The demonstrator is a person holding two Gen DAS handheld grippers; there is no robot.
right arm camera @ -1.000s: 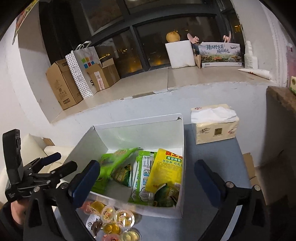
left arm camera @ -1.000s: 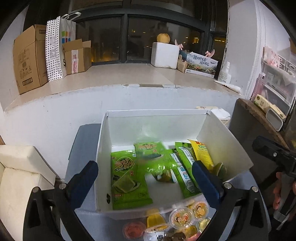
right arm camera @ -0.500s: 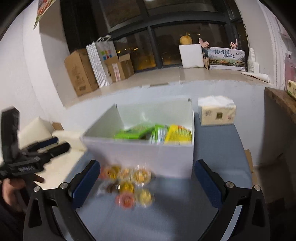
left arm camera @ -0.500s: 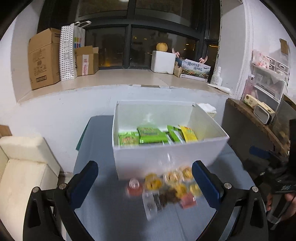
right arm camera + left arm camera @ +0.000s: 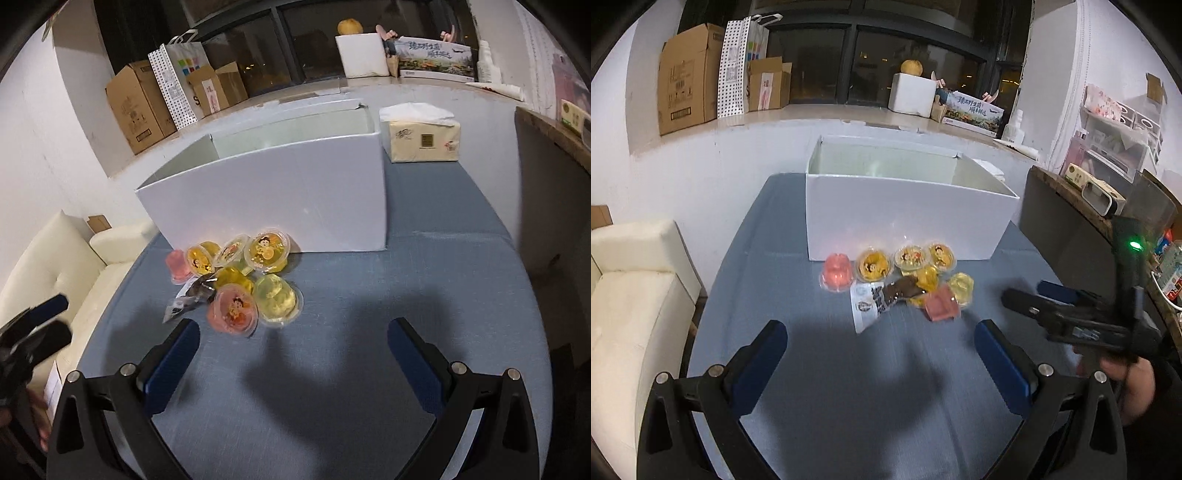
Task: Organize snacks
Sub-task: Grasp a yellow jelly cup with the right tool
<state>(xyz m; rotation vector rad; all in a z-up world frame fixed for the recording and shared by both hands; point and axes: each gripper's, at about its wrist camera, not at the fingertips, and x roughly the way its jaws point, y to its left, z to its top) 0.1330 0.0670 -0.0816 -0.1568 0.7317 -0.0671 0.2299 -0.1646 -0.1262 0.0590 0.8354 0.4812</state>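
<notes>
A white open box (image 5: 905, 218) stands on the blue table (image 5: 849, 387); its contents are hidden behind its front wall. It also shows in the right wrist view (image 5: 280, 199). Several jelly cups (image 5: 908, 273) and a dark snack packet (image 5: 886, 295) lie in a pile in front of it. In the right wrist view the pile (image 5: 240, 280) sits left of centre. My left gripper (image 5: 881, 339) is open and empty, short of the pile. My right gripper (image 5: 293, 339) is open and empty, just right of a pink cup (image 5: 232, 310).
A tissue pack (image 5: 421, 138) stands right of the box. A cream sofa (image 5: 631, 280) is to the left. A dark wooden shelf (image 5: 1082, 221) with clutter is on the right. Cardboard boxes (image 5: 687, 77) and a paper bag sit on the window ledge.
Both grippers have pulled back and down from above the box. The green snack packs inside are now hidden and the jelly cup pile lies ahead of the fingers.
</notes>
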